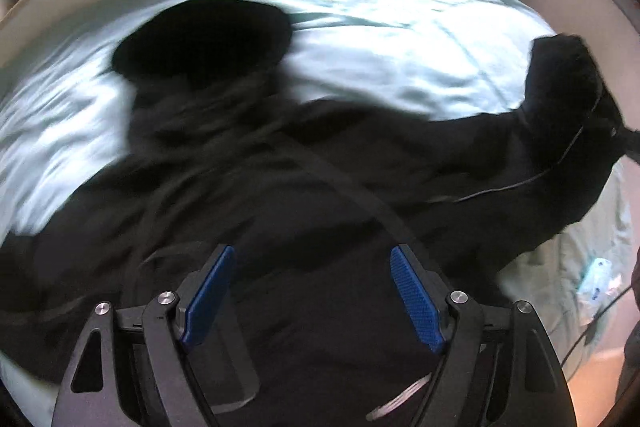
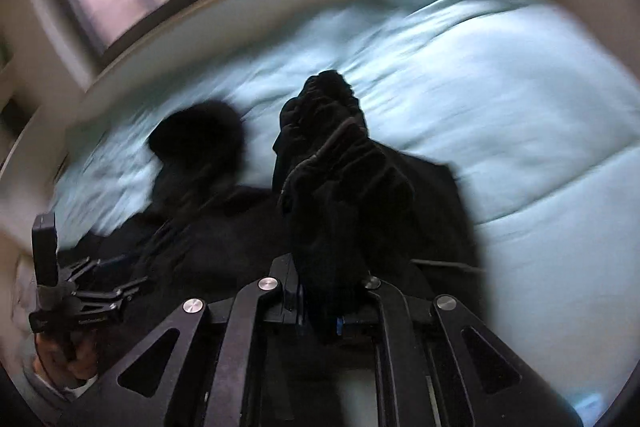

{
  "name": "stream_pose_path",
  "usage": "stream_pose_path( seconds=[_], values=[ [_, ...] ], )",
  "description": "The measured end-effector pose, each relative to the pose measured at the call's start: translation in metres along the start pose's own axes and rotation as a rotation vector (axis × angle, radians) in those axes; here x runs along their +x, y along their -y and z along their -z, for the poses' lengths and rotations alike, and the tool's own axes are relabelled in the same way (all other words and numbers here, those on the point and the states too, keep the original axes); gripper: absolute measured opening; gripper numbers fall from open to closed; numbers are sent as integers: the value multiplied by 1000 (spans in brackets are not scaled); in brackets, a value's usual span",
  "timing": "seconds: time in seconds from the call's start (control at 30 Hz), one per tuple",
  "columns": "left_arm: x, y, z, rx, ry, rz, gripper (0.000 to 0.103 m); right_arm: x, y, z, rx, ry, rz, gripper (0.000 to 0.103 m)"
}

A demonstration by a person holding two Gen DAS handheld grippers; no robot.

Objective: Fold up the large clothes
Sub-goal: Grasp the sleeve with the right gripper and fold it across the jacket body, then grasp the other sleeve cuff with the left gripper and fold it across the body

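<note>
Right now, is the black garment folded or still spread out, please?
Mostly spread: the black garment sprawls over the bed, one bunched end gripped by the right gripper.

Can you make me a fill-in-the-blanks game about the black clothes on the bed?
1. The black garment lies on a light ____ bedspread.
2. The left tongs are ____, holding nothing.
3. The right tongs are shut on a bunch of ____ fabric.

Missing words: blue; open; black
</note>
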State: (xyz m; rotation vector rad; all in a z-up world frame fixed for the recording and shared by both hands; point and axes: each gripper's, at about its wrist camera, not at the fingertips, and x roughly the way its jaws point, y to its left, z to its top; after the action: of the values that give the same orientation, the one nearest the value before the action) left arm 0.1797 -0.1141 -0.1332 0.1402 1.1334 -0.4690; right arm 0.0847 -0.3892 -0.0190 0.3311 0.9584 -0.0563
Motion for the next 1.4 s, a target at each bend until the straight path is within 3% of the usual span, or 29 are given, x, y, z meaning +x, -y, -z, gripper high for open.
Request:
stream_pose_path(
  seconds=[0.23, 0.33, 0.43, 0.53, 0.6, 0.73, 0.83, 0.9, 0.97, 1.03, 1.13, 1.23, 1.37, 1.4],
  values=[
    [-45, -123, 57, -221, 12, -118, 81, 64, -172, 31, -279, -124, -110, 12],
    [-60, -158, 79, -319, 40, -151, 81, 89, -246, 46, -404, -166, -159, 12],
    [-67, -182, 97, -388, 60, -193, 81, 126, -290, 67, -503, -222, -132, 12],
    [-66, -203, 114, -448, 63, -203, 81, 188, -315, 103, -563, -343, -79, 12],
    [-62, -211, 120, -479, 56, -202, 81, 226, -314, 112, -556, -410, -84, 15],
    [-50, -218, 127, -490, 32, -204, 81, 247, -312, 130, -581, -433, -94, 35],
    [-46, -215, 122, -466, 31, -173, 81, 221, -302, 118, -576, -433, -184, 39],
    [-43, -212, 114, -454, 39, -99, 81, 194, -285, 107, -544, -414, -252, 46],
    [-38, -208, 106, -447, 41, -27, 81, 160, -251, 92, -484, -364, -279, 68],
    [-25, -202, 96, -440, 37, 55, 81, 140, -219, 82, -422, -319, -242, 76],
    [-3, -193, 84, -444, -6, 109, 81, 128, -169, 70, -274, -318, -206, 76],
    [20, -184, 76, -449, -44, 111, 81, 117, -120, 63, -166, -313, -150, 76],
    [43, -175, 72, -453, -72, 155, 80, 118, -95, 63, -126, -301, -77, 76],
    [48, -172, 70, -441, -64, 140, 64, 120, -87, 67, -111, -312, -66, 76]
  ],
)
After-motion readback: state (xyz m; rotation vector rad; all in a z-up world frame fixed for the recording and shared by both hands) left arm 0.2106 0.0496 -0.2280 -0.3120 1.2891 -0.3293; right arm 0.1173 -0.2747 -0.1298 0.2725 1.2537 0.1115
